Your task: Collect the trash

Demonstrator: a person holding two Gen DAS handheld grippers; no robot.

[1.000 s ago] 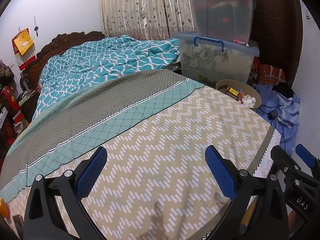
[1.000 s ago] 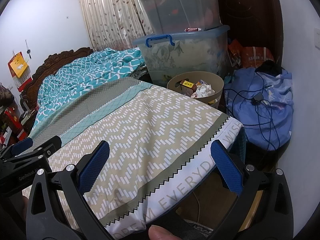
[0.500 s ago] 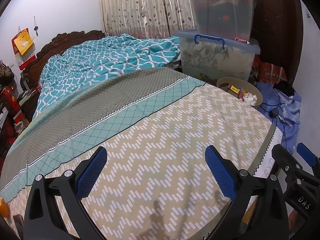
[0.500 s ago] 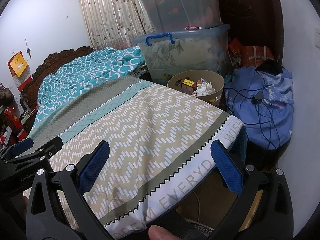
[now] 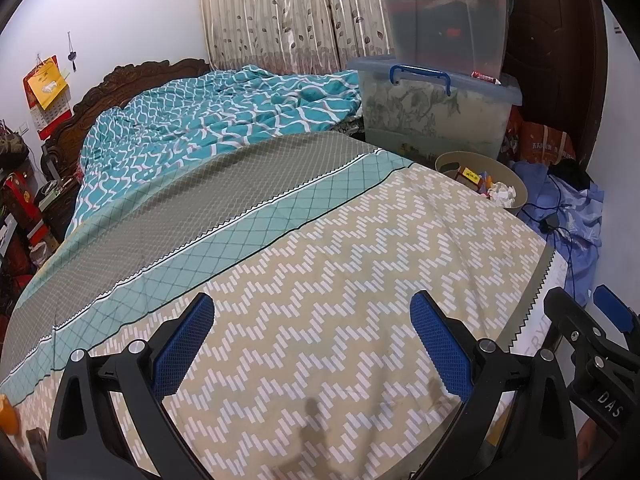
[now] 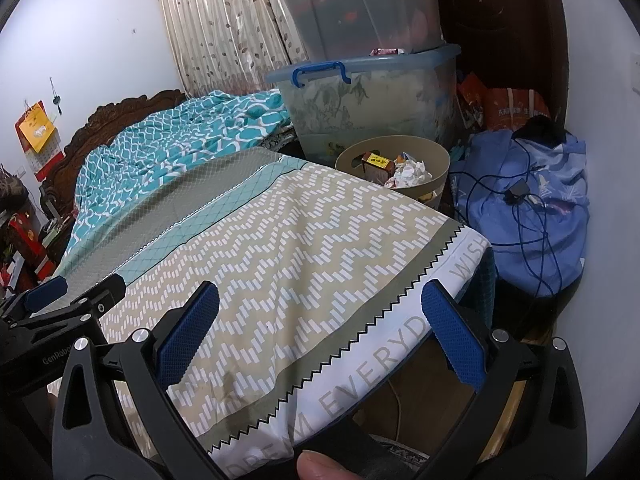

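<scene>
Both tongs (image 5: 312, 344) (image 6: 320, 328) wide, empty, over bed (image 5: 320, 288), bin (image 6: 436, 156) beyond, storage boxes (image 6: 372, 92) behind

left hand-held gripper (image 5: 312, 340) | black frame | blue textured pads (image 5: 182, 346) | silver screws | white lettering

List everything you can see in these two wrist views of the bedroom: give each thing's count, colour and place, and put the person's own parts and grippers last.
bed cover: one, beige zigzag with teal and grey bands, over the bed.
quilt: one, teal and white, rumpled at the headboard end.
headboard: one, dark carved wood.
storage boxes: two, clear with blue lids, stacked beside the bed.
waste bin: one, tan, beside the bed, holding crumpled paper and a yellow carton.
blue bundle: one, on the floor, black cable across it.
curtain: beige, leaf print.
wall calendar: one, red and yellow.
left gripper: open, empty.
right gripper: open, empty.
fingertip: one, bottom edge.
</scene>
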